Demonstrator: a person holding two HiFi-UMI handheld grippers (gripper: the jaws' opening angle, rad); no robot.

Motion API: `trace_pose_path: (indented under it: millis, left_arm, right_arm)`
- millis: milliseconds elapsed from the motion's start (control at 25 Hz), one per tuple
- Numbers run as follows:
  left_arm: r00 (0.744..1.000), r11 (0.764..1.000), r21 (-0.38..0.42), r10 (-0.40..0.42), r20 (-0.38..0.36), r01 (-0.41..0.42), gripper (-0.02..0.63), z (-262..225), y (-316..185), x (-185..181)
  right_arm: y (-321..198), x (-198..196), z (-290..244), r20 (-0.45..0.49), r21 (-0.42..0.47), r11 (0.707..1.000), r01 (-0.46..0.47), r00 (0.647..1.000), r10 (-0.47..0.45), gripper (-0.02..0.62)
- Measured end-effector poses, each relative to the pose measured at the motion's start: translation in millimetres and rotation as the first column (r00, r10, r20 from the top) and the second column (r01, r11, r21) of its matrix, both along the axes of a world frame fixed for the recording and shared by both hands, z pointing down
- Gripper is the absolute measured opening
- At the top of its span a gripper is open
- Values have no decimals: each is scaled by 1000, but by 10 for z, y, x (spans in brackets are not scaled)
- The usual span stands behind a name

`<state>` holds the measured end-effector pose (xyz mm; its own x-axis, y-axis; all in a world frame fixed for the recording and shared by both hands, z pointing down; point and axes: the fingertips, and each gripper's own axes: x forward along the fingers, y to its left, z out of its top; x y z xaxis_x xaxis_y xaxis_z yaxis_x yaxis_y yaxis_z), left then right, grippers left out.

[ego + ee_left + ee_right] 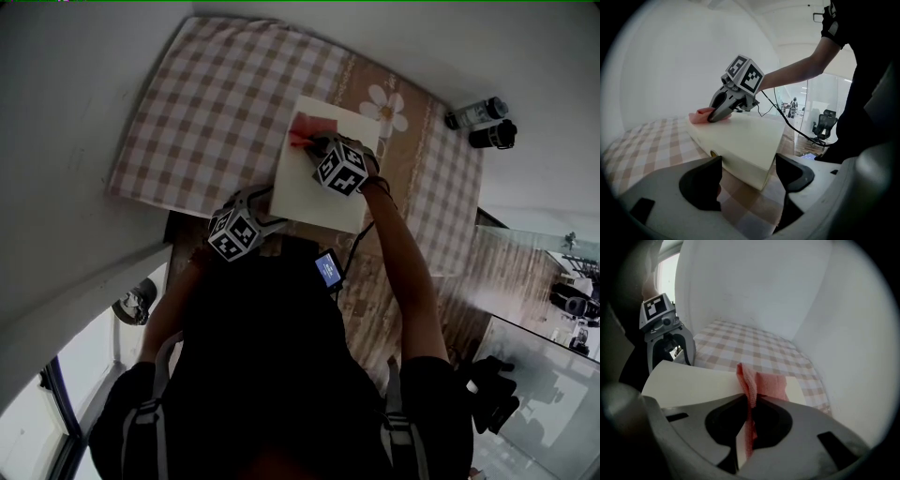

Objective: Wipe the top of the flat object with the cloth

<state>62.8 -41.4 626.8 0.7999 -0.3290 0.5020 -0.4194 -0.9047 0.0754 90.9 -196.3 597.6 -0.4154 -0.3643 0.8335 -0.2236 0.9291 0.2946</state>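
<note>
Pinching one pink cloth (764, 380), our right tool (750, 398) has both jaws closed tight on it. The cloth sits on top of the one cream flat box (323, 187), at its far left corner. The box lies on one checked surface (206, 103). Our left tool (747, 164) has its jaws apart with nothing between them. It is just beside the box's near corner; we cannot tell if it touches. Two dark bottles (494, 136) lie side by side off the surface, far right. One small lit screen (329, 269) shows near our chest.
</note>
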Motion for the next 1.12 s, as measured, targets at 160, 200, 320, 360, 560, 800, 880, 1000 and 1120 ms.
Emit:
trace_pose_path:
  millis: [160,200,320,360,560,800,880,1000,1120]
  left_arm:
    - [1000,1000,1,9,3,-9,371,14,18,-12]
    - [1000,1000,2,9,2,-9,371,12,15,-16]
    - [1000,1000,3,8,3,-8,371,11,-6,-11]
    - [1000,1000,2,9,4,-9,371,15,-7,-14]
    - [1000,1000,1,0,12,0,368,21,4,-7]
    - [1000,1000,3,0,15,0,363,33,20,-4]
    - [1000,1000,2,-1,18,1,364,37,28,-11]
    - [1000,1000,3,-2,13,2,364,28,30,-5]
    - [1000,1000,3,-8,11,8,362,29,27,-2]
  right_arm:
    - [123,-21,10,15,-2,1000,-3,1000,3,15]
    - [143,-30,8,19,-2,1000,-4,1000,4,15]
    - [186,-40,-1,28,-1,1000,-4,1000,4,15]
    - [206,-47,2,30,-1,1000,-3,1000,3,15]
    - [350,-65,2,47,-7,1000,10,999,-10,15]
    - [538,-88,-3,69,-3,1000,10,998,-10,15]
    - [618,-107,-3,85,-7,1000,5,996,-4,15]
    - [739,-131,-5,101,-18,1000,0,995,2,15]
    - [842,-149,-11,108,-20,1000,4,994,-2,15]
